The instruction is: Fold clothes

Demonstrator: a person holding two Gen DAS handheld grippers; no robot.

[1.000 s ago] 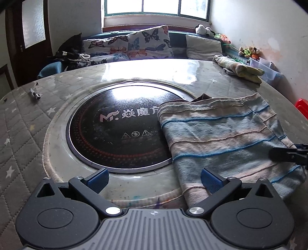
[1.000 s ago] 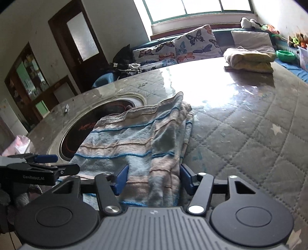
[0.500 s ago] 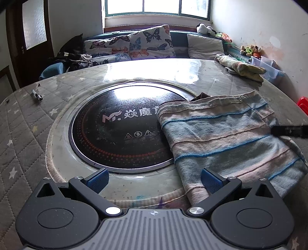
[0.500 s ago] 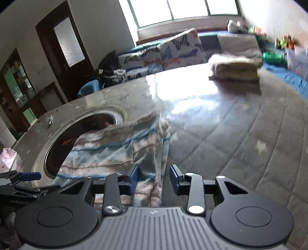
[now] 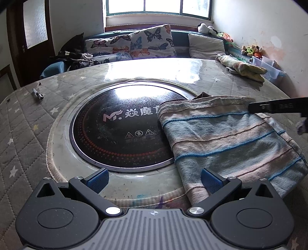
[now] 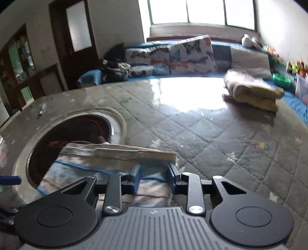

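A large round table is seen, covered by a quilted grey cloth with pale stars under a glossy clear sheet; set into its middle is one black glass hob disc with a metal rim, red dotted rings and white lettering. To the left of the disc, one small pen-like thing lies on the cover. The left gripper is held just in front of the disc, its two blue ribbed pads spread wide with nothing between them. One soft woven garment, striped pale blue and pink with thin blue lines, is spread to the right of the disc, its left edge overlapping the glass. The right gripper is closing at the garment's far right corner, where a folded edge is lifted between the two narrowing pads; whether they press on it cannot be told. Farther right of the disc, one folded yellowish bundle rests on the table. Behind the table, a bench with two butterfly-print cushions stands under one window.
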